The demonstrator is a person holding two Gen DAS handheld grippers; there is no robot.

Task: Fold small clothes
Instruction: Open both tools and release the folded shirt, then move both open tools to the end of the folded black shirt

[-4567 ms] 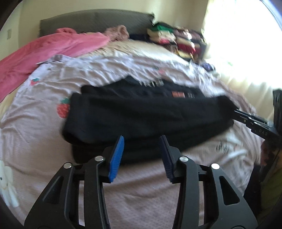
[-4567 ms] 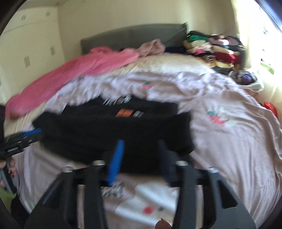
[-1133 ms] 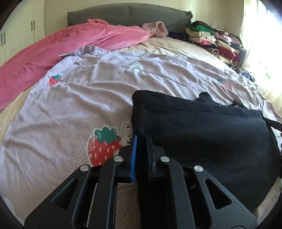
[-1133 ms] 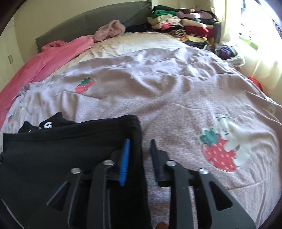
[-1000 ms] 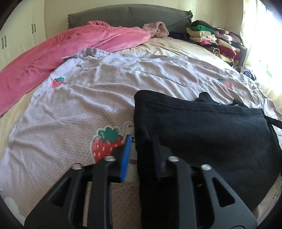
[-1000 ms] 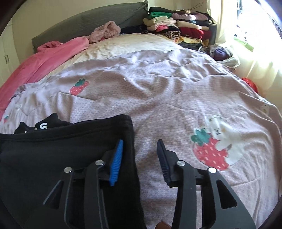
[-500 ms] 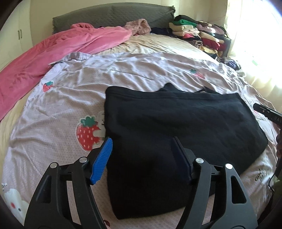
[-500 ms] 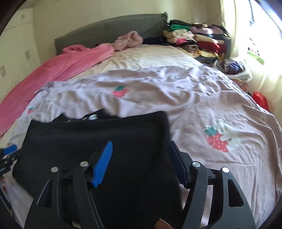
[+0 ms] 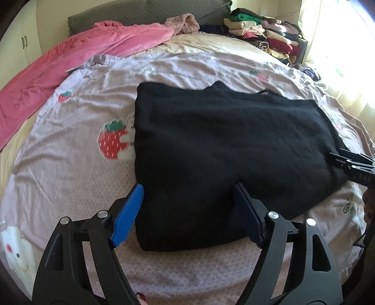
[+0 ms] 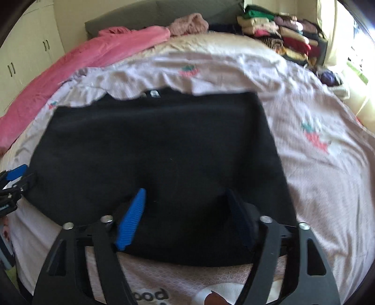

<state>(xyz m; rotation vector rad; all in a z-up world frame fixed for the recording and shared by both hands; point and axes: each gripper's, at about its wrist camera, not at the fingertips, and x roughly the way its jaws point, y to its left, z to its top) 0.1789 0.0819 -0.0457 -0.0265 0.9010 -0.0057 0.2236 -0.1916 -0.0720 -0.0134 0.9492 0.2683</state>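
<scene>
A black garment [image 9: 222, 145] lies folded flat in a broad rectangle on the lilac strawberry-print bedsheet [image 9: 70, 164]. My left gripper [image 9: 187, 187] hovers over its near left part, jaws opening, with the cloth below them and not pinched. My right gripper [image 10: 185, 191] hangs over the near right part of the same garment [image 10: 164, 140], its jaws also opening and holding nothing. Each gripper shows in the other's view: the right gripper [image 9: 351, 164] at the garment's right edge, the left gripper [image 10: 14, 178] at its left edge.
A pink blanket [image 9: 82, 56] runs along the bed's far left. Stacked folded clothes [image 9: 264, 35] stand at the far right corner by a bright window. A grey headboard [image 9: 140, 11] is behind, and wardrobe doors [image 10: 28, 47] are at the left.
Both grippers were shut on the garment's near side edges; they have let go, spread their jaws wide and drawn back. The garment now lies flat and folded.
</scene>
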